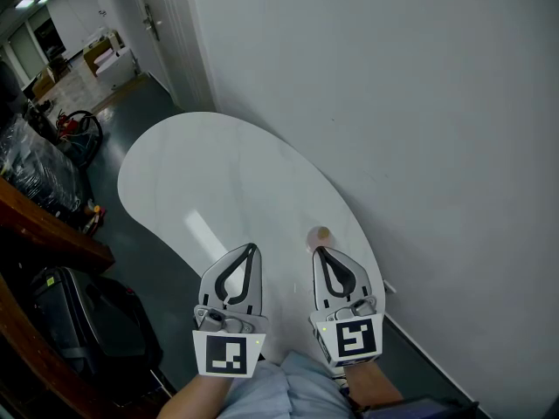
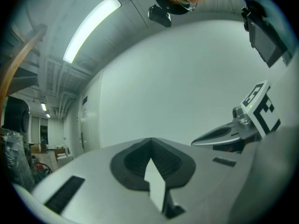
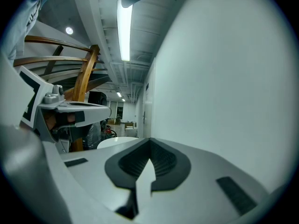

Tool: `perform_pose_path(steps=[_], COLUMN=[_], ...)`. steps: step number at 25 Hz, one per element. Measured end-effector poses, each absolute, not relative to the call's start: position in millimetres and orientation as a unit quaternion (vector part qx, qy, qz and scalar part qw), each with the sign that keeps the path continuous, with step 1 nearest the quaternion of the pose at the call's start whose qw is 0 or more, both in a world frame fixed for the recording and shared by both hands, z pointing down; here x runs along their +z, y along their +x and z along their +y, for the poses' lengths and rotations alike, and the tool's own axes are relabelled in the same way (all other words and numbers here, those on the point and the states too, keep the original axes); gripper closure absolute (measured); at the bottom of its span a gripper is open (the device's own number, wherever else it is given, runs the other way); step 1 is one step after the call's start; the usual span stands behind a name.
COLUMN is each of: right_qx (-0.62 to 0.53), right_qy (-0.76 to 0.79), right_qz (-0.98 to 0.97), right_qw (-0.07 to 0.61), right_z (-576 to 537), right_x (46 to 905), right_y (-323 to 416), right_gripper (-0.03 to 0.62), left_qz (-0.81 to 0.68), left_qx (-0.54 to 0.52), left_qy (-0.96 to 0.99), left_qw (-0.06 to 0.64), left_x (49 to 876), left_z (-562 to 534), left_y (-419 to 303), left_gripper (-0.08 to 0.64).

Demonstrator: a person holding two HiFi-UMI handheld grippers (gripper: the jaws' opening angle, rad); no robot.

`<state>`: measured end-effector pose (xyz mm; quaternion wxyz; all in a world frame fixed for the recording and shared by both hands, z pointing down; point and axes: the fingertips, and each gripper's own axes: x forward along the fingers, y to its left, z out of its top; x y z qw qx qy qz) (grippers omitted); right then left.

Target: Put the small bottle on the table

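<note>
Left tool (image 1: 252, 249) and right tool (image 1: 320, 252) closed, empty — tiny tan object (image 1: 321, 232) on table (image 1: 201, 173), perhaps the bottle.

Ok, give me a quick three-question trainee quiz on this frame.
1. True or false: the right tongs grip the bottle.
2. Which is nearer the bottle? A) left tongs B) right tongs
3. Fill in: the bottle stands on the white ____.

Key:
1. False. Both tongs are shut and empty, and the bottle stands just past the right tips.
2. B
3. table
</note>
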<state>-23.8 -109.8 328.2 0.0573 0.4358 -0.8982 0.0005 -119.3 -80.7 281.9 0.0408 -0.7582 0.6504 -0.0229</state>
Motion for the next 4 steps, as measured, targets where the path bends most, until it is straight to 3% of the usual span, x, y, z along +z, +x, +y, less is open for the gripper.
perform_pose_path(steps=[4], right_qx=[0.006], right_qy=[0.442], right_qz=[-0.895], right_qw=[0.057], right_z=[-112.4], right_x=[326.8], right_y=[-23.3], right_gripper=[0.592], left_qz=[0.629], left_qx=[-0.071], left_qy=[-0.769], left_qw=[0.091], left_x=[280.0], left_z=[-82.4], left_y=[-116.0], left_gripper=[0.558])
